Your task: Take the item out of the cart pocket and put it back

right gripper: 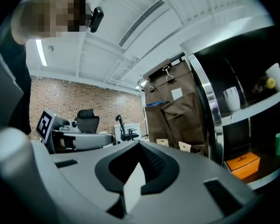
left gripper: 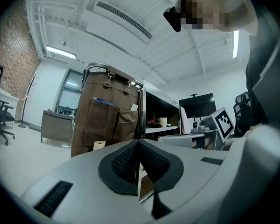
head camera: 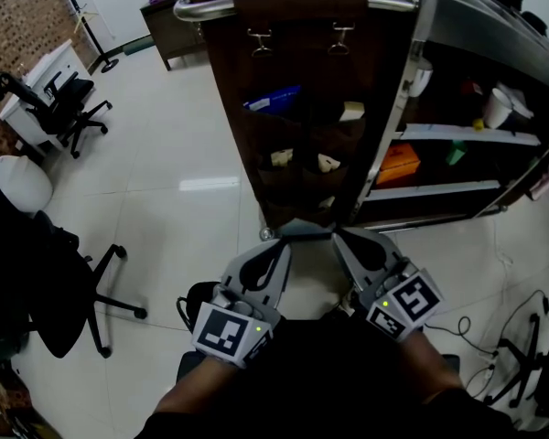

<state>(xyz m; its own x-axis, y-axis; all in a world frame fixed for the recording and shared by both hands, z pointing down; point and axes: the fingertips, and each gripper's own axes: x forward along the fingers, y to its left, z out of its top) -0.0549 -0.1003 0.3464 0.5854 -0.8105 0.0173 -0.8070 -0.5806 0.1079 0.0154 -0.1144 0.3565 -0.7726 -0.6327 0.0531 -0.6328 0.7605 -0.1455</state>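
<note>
A brown fabric pocket organiser (head camera: 293, 135) hangs by two clips from the cart's handle bar (head camera: 210, 7). Its pockets hold a blue item (head camera: 273, 99), a white item (head camera: 351, 111) and two cream pieces (head camera: 282, 157). My left gripper (head camera: 282, 243) and right gripper (head camera: 342, 240) sit low, close to my body, side by side, tips pointing at the foot of the organiser and short of it. Both are shut with nothing between the jaws. The organiser (left gripper: 102, 120) shows beyond the left gripper (left gripper: 138, 143), and the organiser (right gripper: 177, 115) beyond the right gripper (right gripper: 139, 146).
The cart's open shelves (head camera: 457, 135) at right carry an orange box (head camera: 398, 165) and a white cup (head camera: 499, 108). Black office chairs stand at left (head camera: 64, 103) and near left (head camera: 46, 273). Cables (head camera: 512, 355) lie on the white tiled floor at right.
</note>
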